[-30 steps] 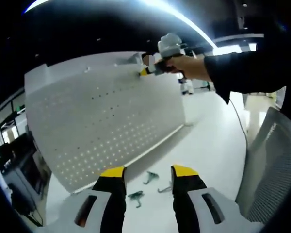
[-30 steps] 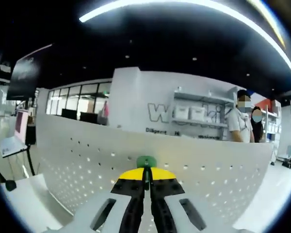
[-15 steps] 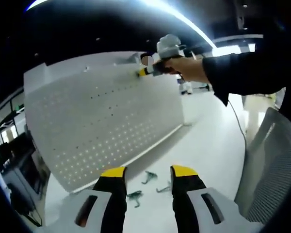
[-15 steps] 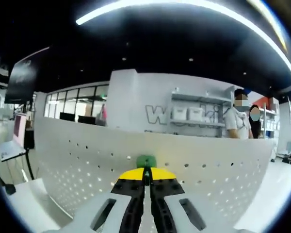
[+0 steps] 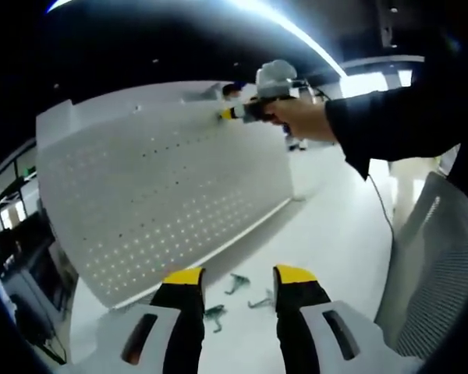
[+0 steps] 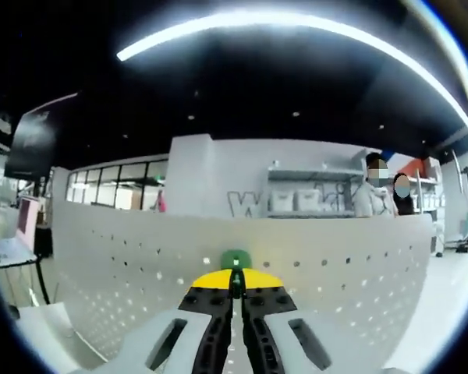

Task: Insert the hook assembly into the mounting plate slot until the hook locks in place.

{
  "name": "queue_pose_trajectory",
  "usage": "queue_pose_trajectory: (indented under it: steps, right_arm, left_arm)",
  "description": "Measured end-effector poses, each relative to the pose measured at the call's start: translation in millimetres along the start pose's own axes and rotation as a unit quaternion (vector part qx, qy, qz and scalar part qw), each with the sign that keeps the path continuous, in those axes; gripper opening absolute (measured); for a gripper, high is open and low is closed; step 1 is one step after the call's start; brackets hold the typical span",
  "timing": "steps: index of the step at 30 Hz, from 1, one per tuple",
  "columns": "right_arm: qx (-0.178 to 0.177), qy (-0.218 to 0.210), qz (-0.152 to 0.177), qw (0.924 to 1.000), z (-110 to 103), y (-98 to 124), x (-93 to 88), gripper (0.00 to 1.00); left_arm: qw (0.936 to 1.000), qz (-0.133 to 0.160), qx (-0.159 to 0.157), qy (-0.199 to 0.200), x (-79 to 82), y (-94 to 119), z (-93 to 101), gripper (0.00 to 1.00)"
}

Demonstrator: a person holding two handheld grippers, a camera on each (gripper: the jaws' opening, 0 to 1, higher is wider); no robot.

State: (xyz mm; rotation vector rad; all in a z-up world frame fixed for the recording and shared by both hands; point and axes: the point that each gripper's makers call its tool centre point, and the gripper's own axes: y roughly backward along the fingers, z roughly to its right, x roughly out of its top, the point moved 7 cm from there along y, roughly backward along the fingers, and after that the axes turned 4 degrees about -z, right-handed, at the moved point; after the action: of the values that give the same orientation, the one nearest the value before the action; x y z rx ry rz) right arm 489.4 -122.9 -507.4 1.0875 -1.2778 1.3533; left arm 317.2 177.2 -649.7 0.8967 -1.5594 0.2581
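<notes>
The right tongs (image 6: 235, 282), pinched shut on a small green hook (image 6: 235, 259), press it at the upright perforated plate (image 6: 335, 273) near its top edge; light, stiff, best gripped by its base, while the left tongs (image 5: 234, 274) gape empty above spare hooks (image 5: 238, 282) on the worktop (image 5: 327, 234)

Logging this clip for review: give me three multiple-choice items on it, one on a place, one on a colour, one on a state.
1. Where do the spare green hooks lie?
A. on the white table below the pegboard
B. hung on the pegboard
C. on the chair

2. What colour is the hook at the right gripper tips?
A. red
B. green
C. blue

3. How are the left gripper jaws?
A. shut on a hook
B. shut on nothing
C. open

Key: 1 A, they lie on the table beneath the pegboard. 2 B, a green piece shows above the yellow tips. 3 C, a wide gap shows between them.
</notes>
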Motion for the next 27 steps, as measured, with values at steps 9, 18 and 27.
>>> queue_pose_trajectory:
  steps: [9,18,27]
  right_arm:
    - [-0.01,0.015,0.015,0.9997,0.4,-2.2,-2.8,0.01]
    - [-0.006,0.018,0.017,0.9997,-2.0,-3.3,-4.9,0.01]
    - [-0.01,0.008,0.031,0.9994,-0.5,-2.5,-2.5,0.01]
  left_arm:
    - [1.0,-0.003,-0.004,0.001,-0.7,-0.6,1.2,0.35]
    - [1.0,-0.004,-0.006,0.004,-1.3,-0.8,0.9,0.35]
    - [0.9999,-0.006,-0.008,0.005,-1.8,-1.5,1.1,0.33]
